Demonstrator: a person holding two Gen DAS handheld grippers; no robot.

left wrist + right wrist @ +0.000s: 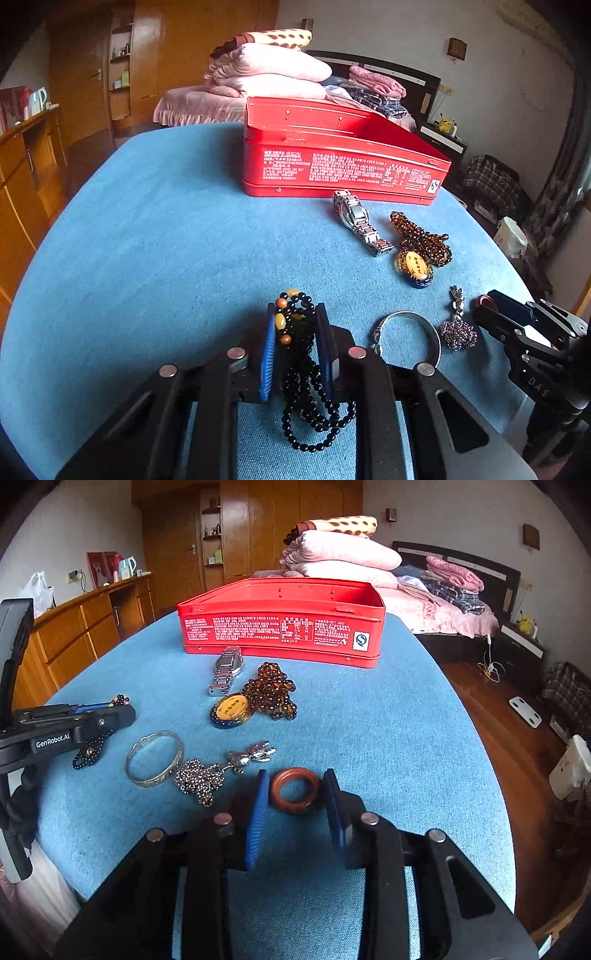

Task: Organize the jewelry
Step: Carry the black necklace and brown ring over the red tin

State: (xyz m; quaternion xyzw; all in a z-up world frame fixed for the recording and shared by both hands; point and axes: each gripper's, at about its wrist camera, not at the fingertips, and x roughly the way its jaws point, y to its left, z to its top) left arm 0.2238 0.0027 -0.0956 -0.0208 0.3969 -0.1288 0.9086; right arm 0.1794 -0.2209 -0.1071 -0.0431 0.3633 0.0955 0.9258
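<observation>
My left gripper [295, 325] is shut on a black bead necklace [306, 387] with amber beads, whose loops hang down between the fingers. My right gripper [295, 790] has its blue pads on both sides of a brown wooden ring [294, 791] and is shut on it. An open red tin box [343, 155] stands at the back of the blue table; it also shows in the right wrist view [284, 622]. In front of it lie a silver watch [227, 670], a brown bead necklace with a yellow pendant [255, 698], a silver bangle [155, 758] and a silver chain with a charm [218, 773].
The blue cloth-covered table [388, 738] ends on the right over a wooden floor. A bed with folded pink quilts [343, 557] is behind the box. A wooden cabinet [85, 627] stands on the left.
</observation>
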